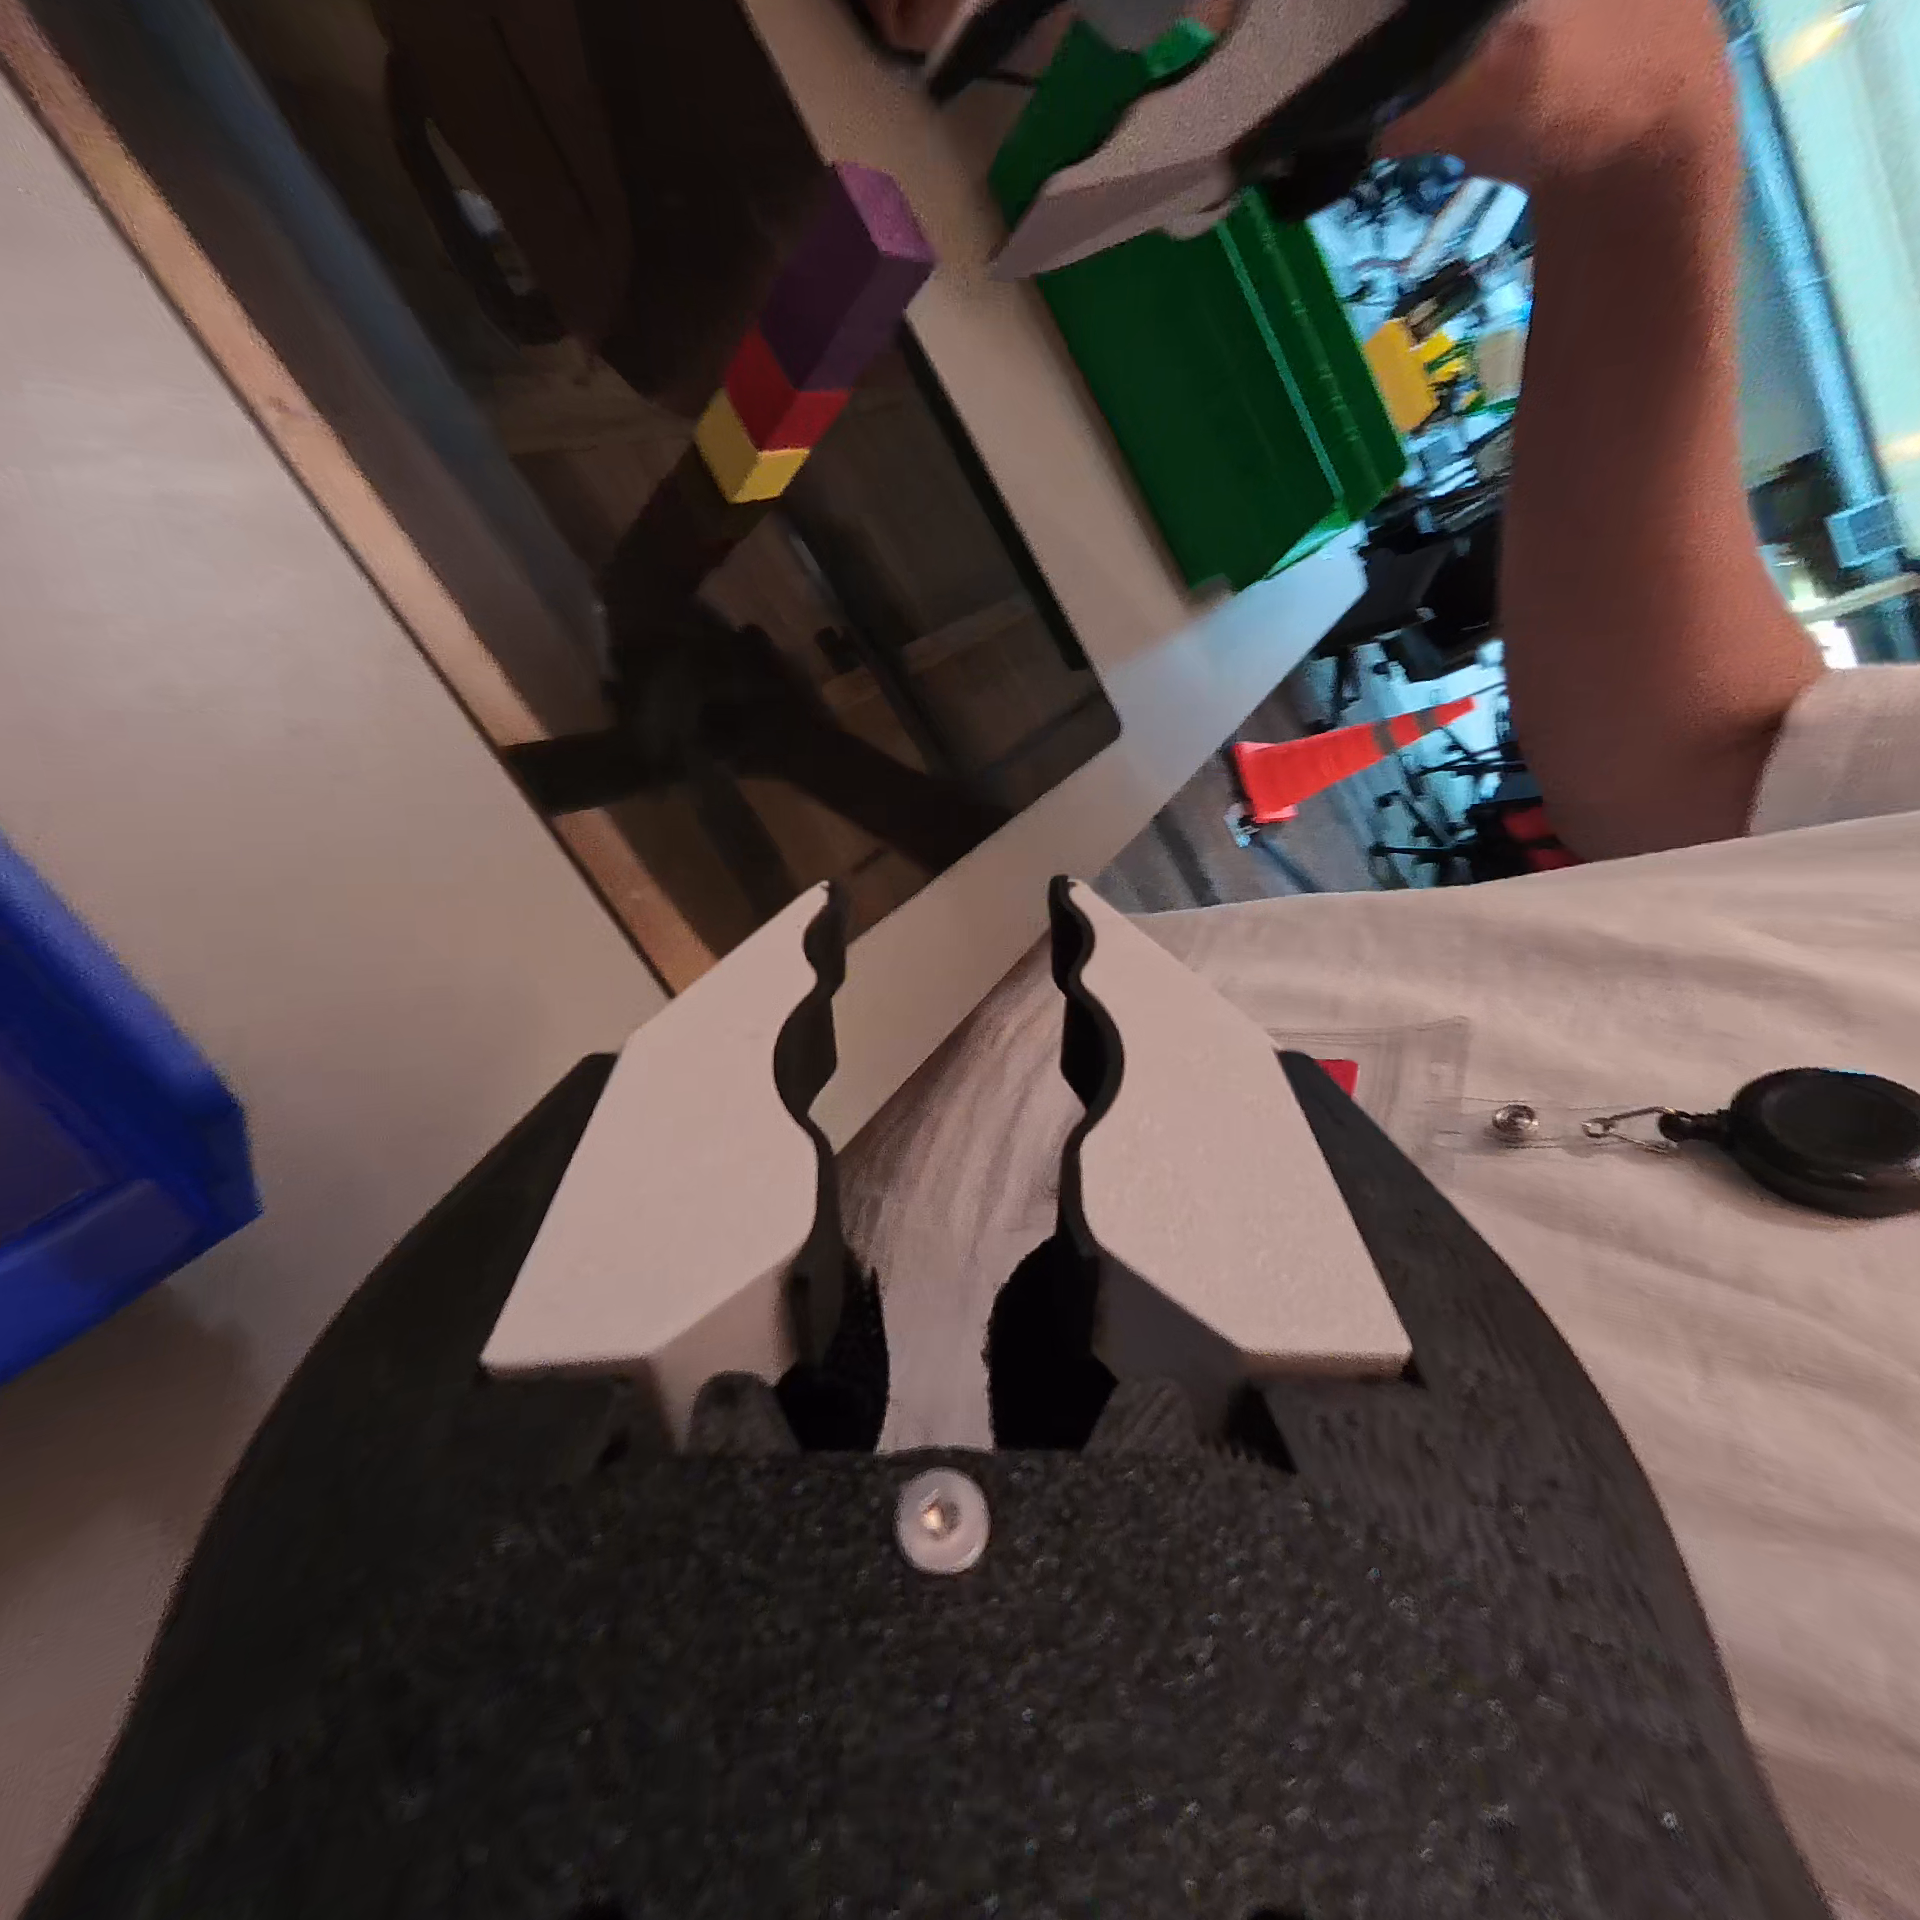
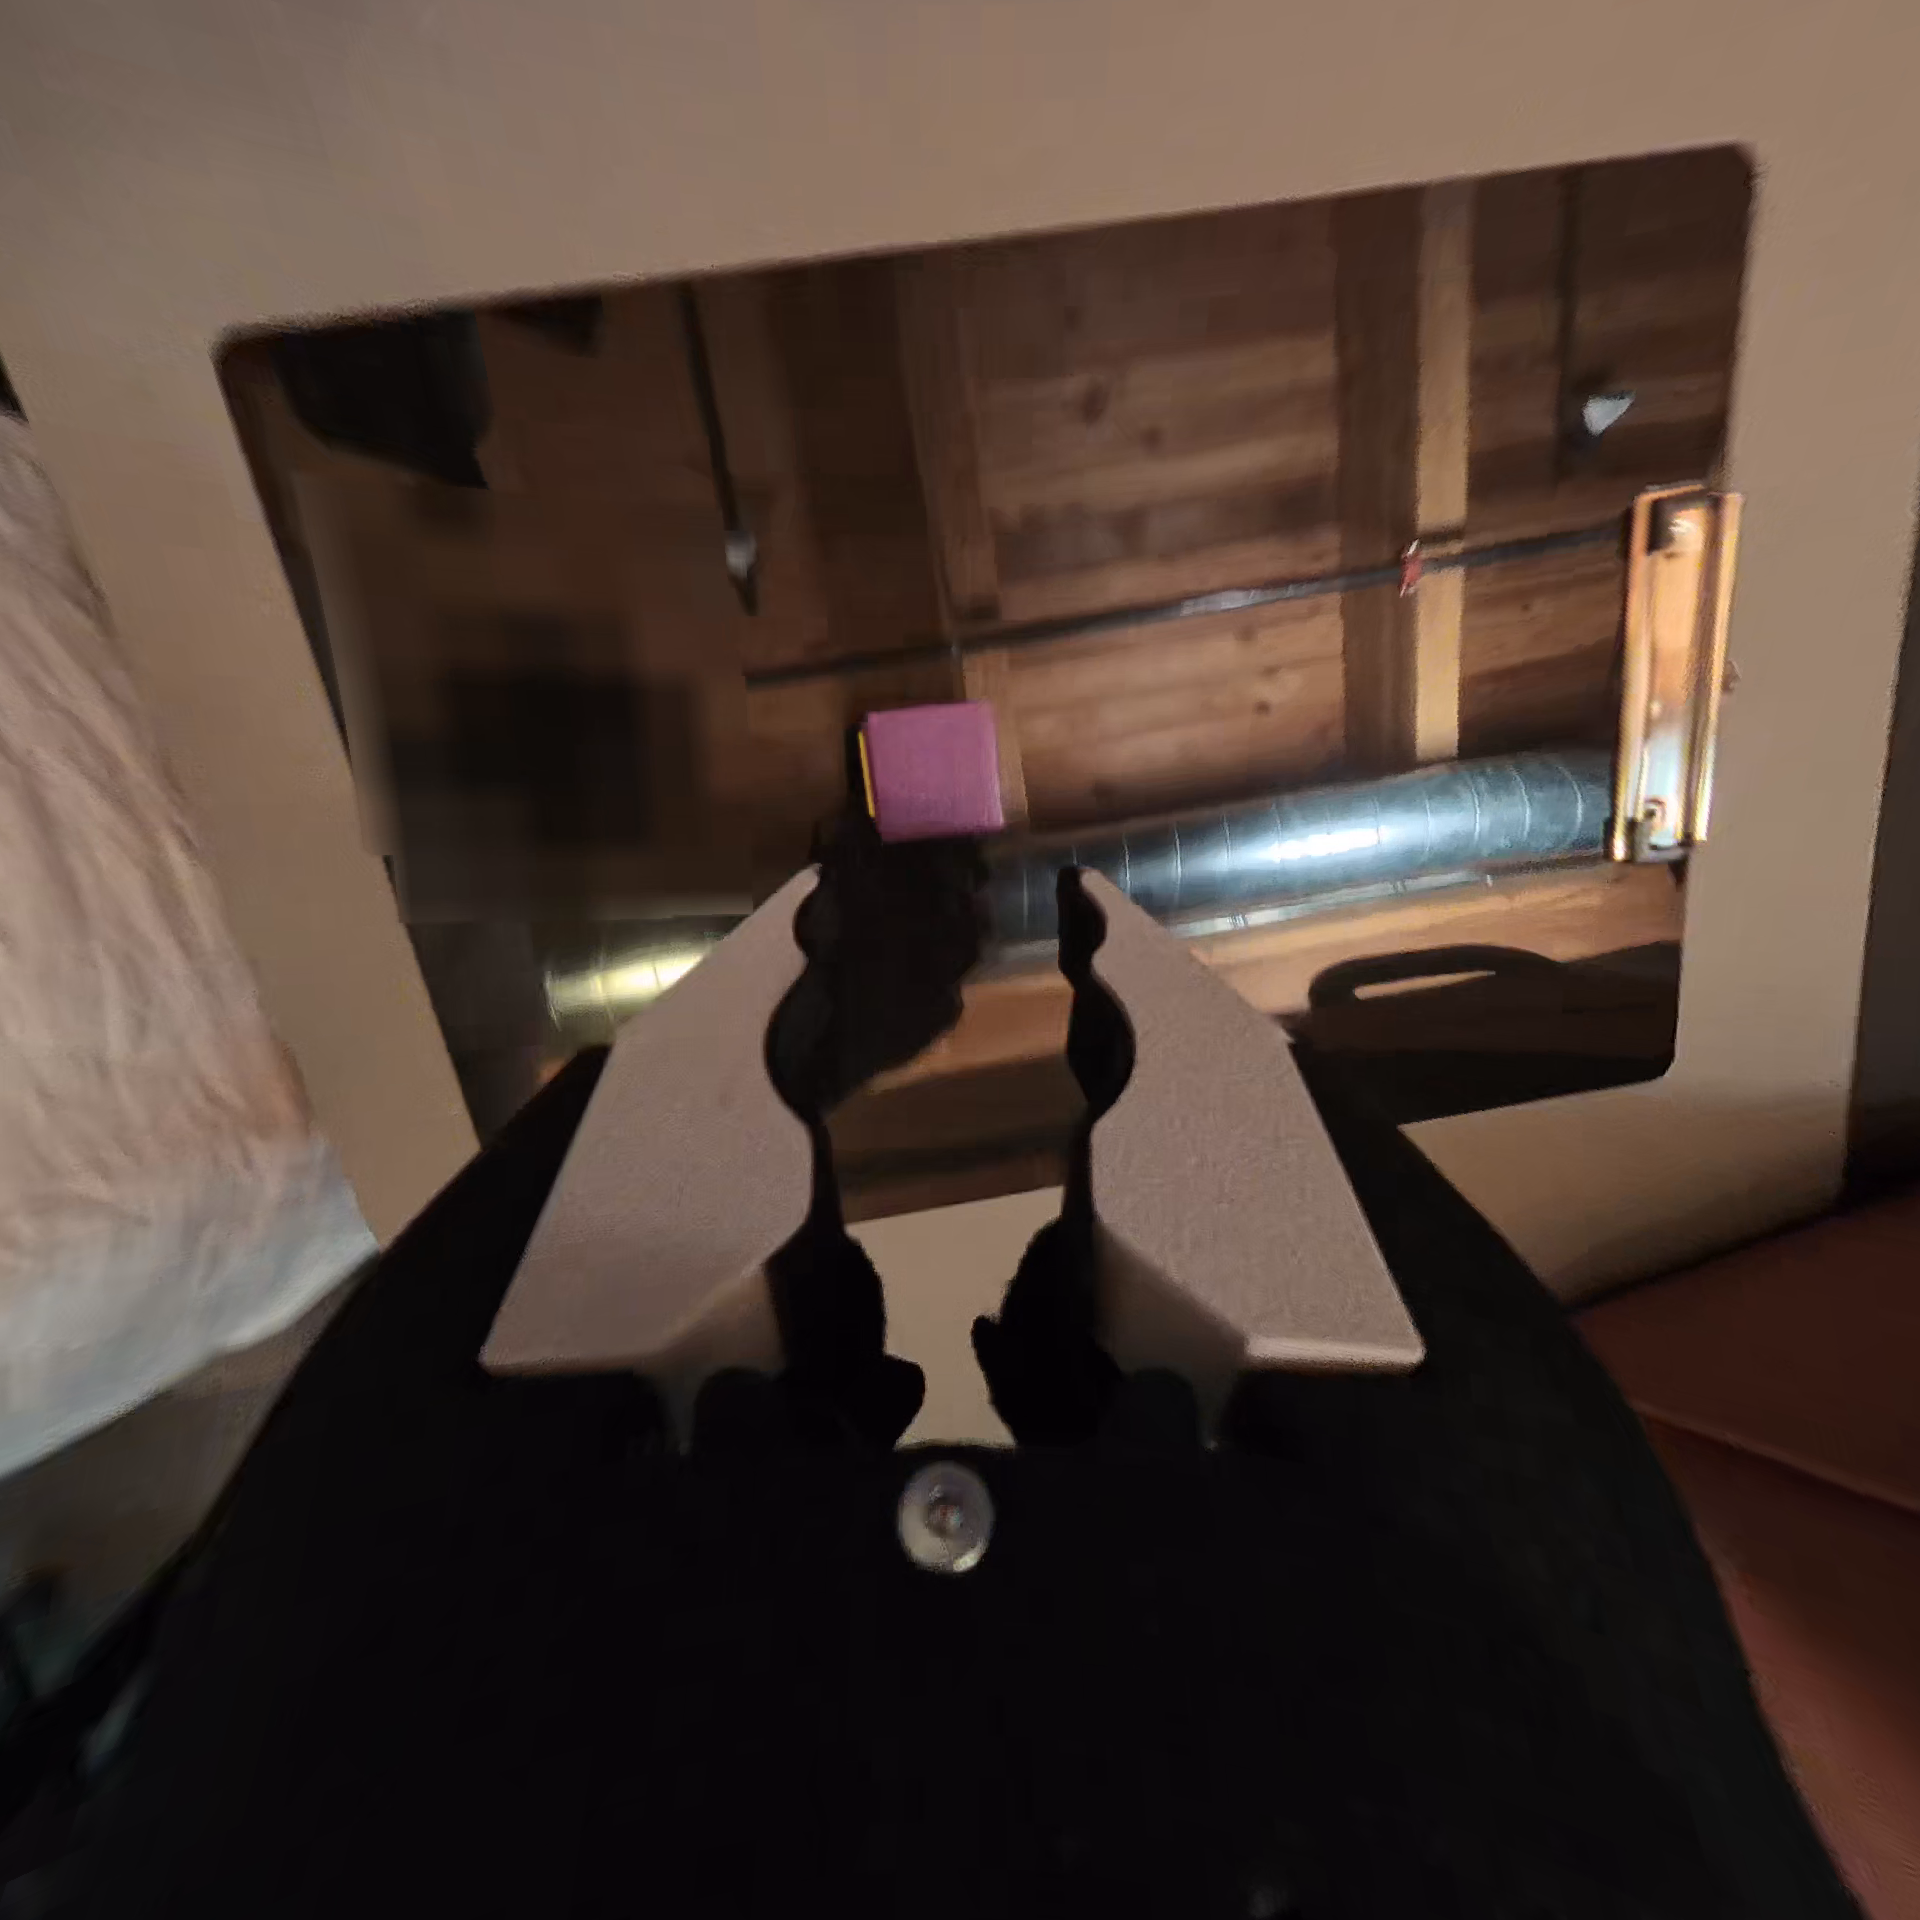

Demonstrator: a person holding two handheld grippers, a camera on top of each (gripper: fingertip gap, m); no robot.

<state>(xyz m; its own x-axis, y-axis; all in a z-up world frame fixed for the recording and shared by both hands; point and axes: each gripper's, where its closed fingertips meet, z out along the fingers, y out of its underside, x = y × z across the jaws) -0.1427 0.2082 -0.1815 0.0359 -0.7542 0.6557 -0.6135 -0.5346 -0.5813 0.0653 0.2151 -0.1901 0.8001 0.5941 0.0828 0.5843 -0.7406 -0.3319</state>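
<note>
A stack of three blocks stands on a mirror-faced clipboard [image 1: 935,644]: a yellow cube [image 1: 743,457] at the bottom, a red cube [image 1: 779,390] on it and a long purple block [image 1: 842,281] on top. My left gripper [image 1: 940,894] is open and empty. It is held off the table's edge, close to the person's white shirt [image 1: 1558,1039], well short of the stack. My right gripper [image 2: 940,878] is open and empty, above the stack and looking down on the purple block's top [image 2: 930,769]. It also shows in the left wrist view [image 1: 1122,197], beyond the stack.
The clipboard [image 2: 1247,468] lies on a white table [image 2: 935,125], with its metal clip [image 2: 1673,675] at the right. A green bin [image 1: 1226,384] stands behind the stack and a blue bin [image 1: 83,1122] at the left. A person's forearm [image 1: 1642,416] crosses the upper right. An orange cone [image 1: 1340,758] stands on the floor.
</note>
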